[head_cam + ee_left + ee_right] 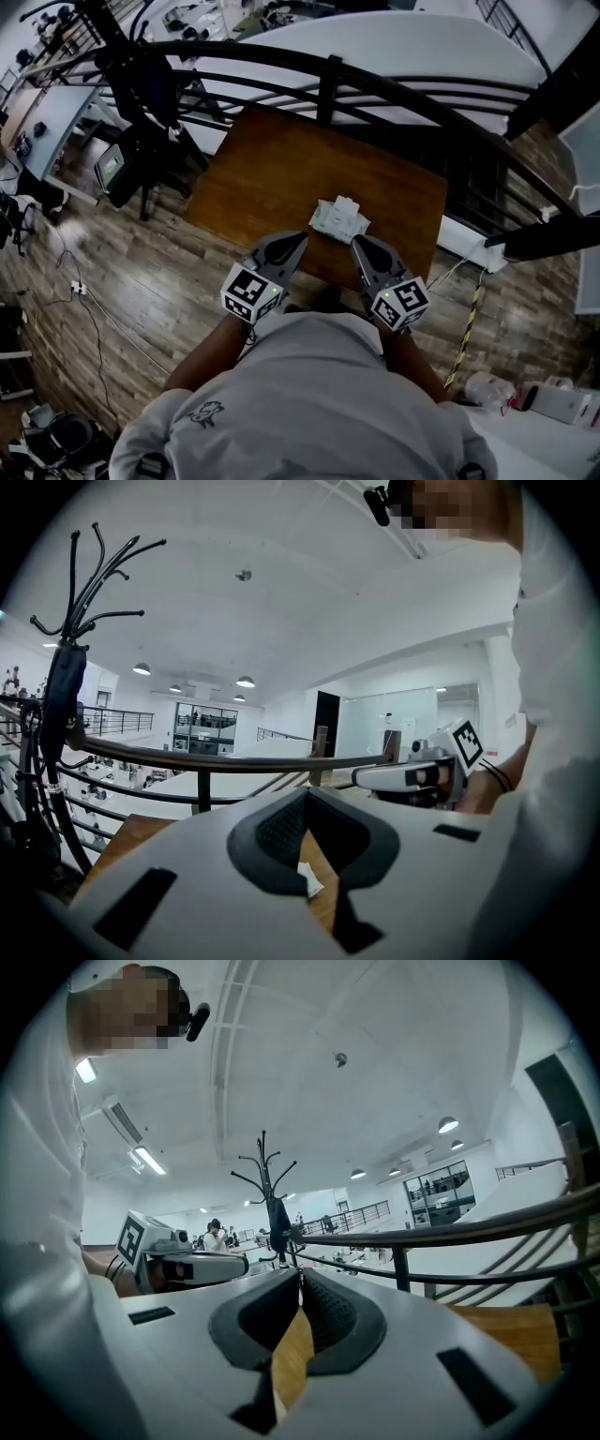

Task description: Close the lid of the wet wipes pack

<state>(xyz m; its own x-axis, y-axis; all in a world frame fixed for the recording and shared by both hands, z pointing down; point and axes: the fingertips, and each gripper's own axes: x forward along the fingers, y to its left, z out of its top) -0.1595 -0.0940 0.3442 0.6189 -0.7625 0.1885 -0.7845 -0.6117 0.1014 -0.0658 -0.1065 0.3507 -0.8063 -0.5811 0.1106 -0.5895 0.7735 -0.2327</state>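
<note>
The white wet wipes pack [339, 217] lies near the front edge of a brown wooden table [281, 169], and something white rises from its top. My left gripper [301, 240] is just to the pack's near left and my right gripper [357, 243] just to its near right. Both point toward the pack from the table's front edge without touching it. Each gripper's jaws meet at the tips with nothing between them. In the left gripper view a white corner of the pack [307, 879] shows below the shut jaws. The right gripper view shows only table wood [292, 1358] there.
A black metal railing [328, 75] runs close behind the table, with a drop to a lower floor beyond. A black coat stand [64, 696] stands to the left. A chair with a monitor [117, 169] sits on the wooden floor at the left.
</note>
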